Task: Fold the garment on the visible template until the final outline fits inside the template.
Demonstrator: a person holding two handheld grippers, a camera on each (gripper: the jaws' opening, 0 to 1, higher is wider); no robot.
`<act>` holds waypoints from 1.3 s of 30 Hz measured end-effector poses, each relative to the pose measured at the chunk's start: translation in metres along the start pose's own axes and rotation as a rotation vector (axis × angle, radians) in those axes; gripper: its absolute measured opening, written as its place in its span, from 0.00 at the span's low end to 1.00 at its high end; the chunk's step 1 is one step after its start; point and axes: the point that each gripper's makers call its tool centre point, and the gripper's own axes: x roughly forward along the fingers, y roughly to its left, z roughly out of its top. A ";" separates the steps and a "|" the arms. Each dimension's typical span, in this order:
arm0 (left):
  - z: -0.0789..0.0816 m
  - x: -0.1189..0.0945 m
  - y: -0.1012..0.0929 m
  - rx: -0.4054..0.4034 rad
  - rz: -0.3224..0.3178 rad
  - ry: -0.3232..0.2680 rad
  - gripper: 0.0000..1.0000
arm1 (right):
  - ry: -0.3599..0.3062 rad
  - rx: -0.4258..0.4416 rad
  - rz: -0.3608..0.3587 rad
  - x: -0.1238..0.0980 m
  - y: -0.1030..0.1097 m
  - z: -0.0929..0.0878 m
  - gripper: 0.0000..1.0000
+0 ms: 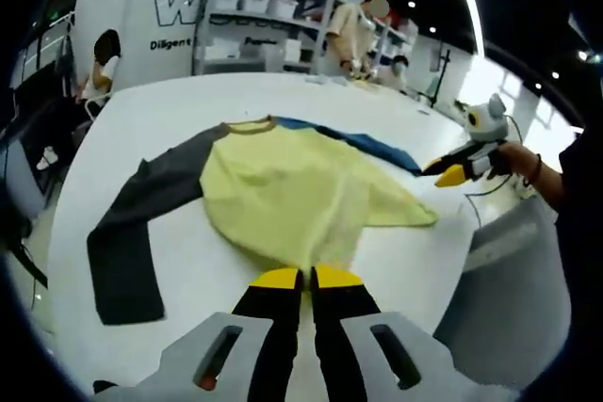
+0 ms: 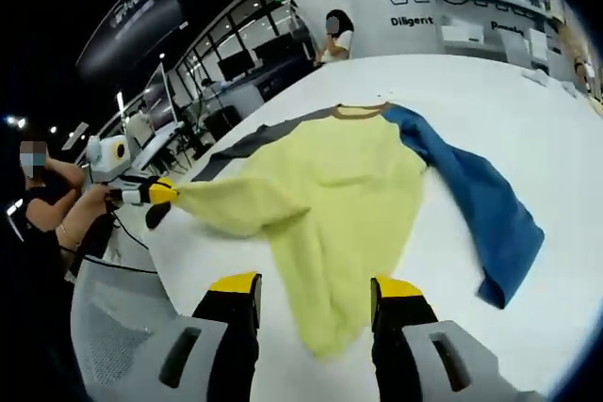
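The left gripper (image 1: 308,277) is clamped on the near hem of the yellow garment (image 1: 292,190) spread on the white table (image 1: 377,110), while the right gripper (image 2: 316,291) stands released over the hem, so a lopsided pull could skew the fold.

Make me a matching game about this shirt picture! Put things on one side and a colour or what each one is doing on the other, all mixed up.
Things:
1. garment
2. table
3. left gripper
4. right gripper

Colours and states:
A. open, with yellow cloth between its jaws
B. yellow in the middle, with one blue and one dark grey sleeve
C. shut on the yellow cloth
D. white

Pairs: 1-B, 2-D, 3-C, 4-A
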 end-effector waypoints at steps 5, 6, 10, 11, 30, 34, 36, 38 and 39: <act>-0.007 -0.002 0.002 -0.003 0.011 0.022 0.00 | 0.074 0.032 -0.063 -0.002 -0.008 -0.028 0.40; -0.010 -0.002 0.003 0.001 0.016 0.032 0.00 | 0.096 0.036 -0.078 -0.003 -0.010 -0.034 0.39; -0.021 -0.002 0.008 0.043 0.050 0.086 0.00 | 0.135 0.063 -0.094 0.000 -0.011 -0.049 0.35; -0.023 -0.002 0.009 0.051 0.055 0.099 0.00 | 0.149 0.077 -0.104 0.000 -0.012 -0.053 0.33; -0.046 -0.003 0.019 0.060 0.102 0.176 0.00 | 0.216 0.018 -0.204 0.004 -0.027 -0.061 0.00; -0.051 -0.005 0.018 0.064 0.112 0.193 0.00 | 0.206 0.019 -0.197 -0.004 -0.028 -0.059 0.00; -0.054 -0.006 0.017 0.056 0.118 0.204 0.00 | 0.196 0.015 -0.204 -0.009 -0.031 -0.057 0.00; -0.062 -0.006 0.015 0.036 0.127 0.232 0.00 | 0.197 0.006 -0.218 -0.012 -0.035 -0.057 0.00; -0.065 -0.006 0.013 0.034 0.127 0.242 0.00 | 0.198 -0.006 -0.234 -0.014 -0.038 -0.057 0.00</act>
